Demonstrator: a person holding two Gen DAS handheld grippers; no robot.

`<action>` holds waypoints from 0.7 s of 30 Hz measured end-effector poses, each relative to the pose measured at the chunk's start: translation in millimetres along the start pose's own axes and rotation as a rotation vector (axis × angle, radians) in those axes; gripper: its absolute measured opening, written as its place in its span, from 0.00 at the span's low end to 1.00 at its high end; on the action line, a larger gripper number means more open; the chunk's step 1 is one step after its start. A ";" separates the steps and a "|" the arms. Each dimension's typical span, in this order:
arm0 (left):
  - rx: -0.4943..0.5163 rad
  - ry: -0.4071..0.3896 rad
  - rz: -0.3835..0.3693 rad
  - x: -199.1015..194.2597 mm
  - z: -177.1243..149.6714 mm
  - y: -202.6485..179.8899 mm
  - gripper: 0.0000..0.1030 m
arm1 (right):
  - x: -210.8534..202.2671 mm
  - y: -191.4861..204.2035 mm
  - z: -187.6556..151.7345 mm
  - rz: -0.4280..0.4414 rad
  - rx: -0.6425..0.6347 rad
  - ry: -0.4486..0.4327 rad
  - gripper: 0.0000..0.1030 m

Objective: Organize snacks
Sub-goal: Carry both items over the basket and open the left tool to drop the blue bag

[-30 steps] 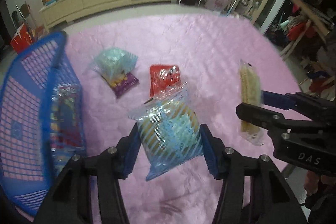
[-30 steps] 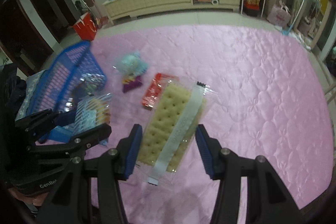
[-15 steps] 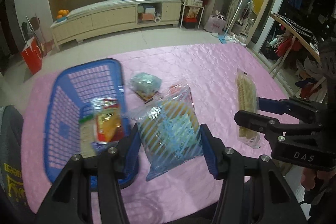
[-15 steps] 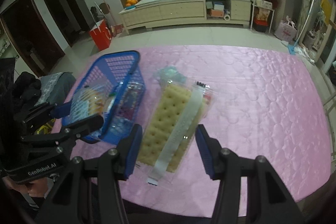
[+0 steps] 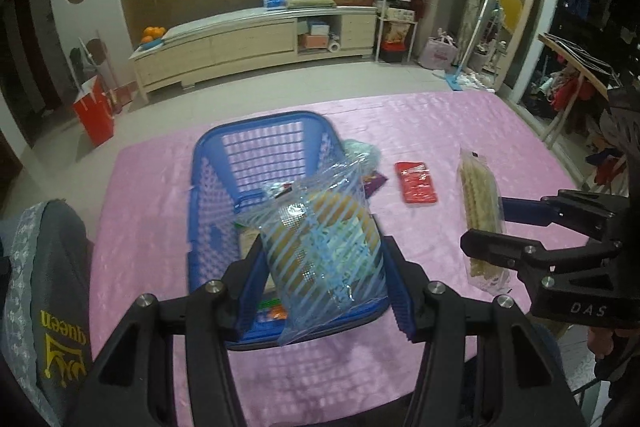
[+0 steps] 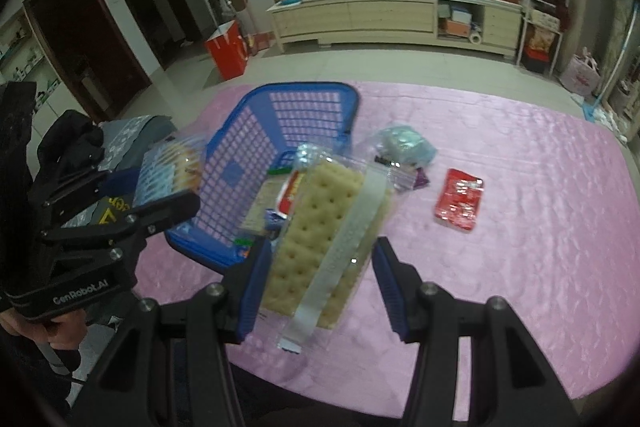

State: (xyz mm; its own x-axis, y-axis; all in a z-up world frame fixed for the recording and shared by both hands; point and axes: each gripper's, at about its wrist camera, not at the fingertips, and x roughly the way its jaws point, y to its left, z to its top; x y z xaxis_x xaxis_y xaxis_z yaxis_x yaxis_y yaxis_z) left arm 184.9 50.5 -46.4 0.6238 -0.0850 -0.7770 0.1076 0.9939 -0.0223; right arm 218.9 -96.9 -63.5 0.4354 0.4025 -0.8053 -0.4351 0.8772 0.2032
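Observation:
My left gripper (image 5: 326,287) is shut on a blue-striped clear snack bag (image 5: 324,247), held in the air over the near end of the blue plastic basket (image 5: 208,195). My right gripper (image 6: 318,287) is shut on a clear pack of pale crackers (image 6: 320,227), lifted just right of the same basket (image 6: 248,131). Several snack packs lie inside the basket, partly hidden by the held bags. On the pink tablecloth lie a red packet (image 5: 416,182) (image 6: 459,199) and a pale blue-green bag (image 6: 404,143). The cracker pack (image 5: 480,211) and the right gripper show at the right of the left wrist view.
A grey cushion with yellow lettering (image 5: 52,291) sits at the table's left edge. The pink cloth (image 6: 520,227) stretches bare to the right of the red packet. Beyond the table are a long low cabinet (image 5: 248,47), a red bag (image 5: 94,115) on the floor and cluttered shelves.
Both grippers moved left and rose with their packs. The basket, earlier at the far left of both views, now lies under the left gripper and beside the right one.

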 end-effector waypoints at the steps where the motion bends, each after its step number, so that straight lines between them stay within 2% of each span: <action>1: -0.007 0.003 0.002 1.3 -1.6 6.0 0.50 | 3.7 3.1 1.5 0.004 -0.004 0.004 0.55; 4: -0.023 0.012 0.006 5.8 -6.2 18.0 0.50 | 15.8 12.9 4.0 0.016 -0.022 0.020 0.55; 7: -0.033 0.022 0.002 12.3 -9.9 26.9 0.50 | 23.8 21.7 6.3 0.072 -0.038 0.015 0.55; 13: -0.069 0.059 -0.011 37.2 -17.4 47.3 0.50 | 47.1 32.2 11.6 0.064 -0.059 0.034 0.55; 17: -0.076 0.087 -0.017 53.4 -19.6 56.4 0.51 | 56.7 30.9 11.5 0.111 -0.058 0.034 0.55; 21: -0.086 0.098 -0.031 65.2 -22.3 59.2 0.51 | 59.2 31.7 12.4 0.093 -0.070 0.033 0.55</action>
State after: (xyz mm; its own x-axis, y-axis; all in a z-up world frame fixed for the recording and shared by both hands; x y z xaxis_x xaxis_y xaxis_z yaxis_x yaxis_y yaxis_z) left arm 214.6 105.3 -112.3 0.5421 -0.1127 -0.8327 0.0566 0.9936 -0.0976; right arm 240.7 -42.0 -97.8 0.3650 0.4713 -0.8029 -0.5268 0.8156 0.2393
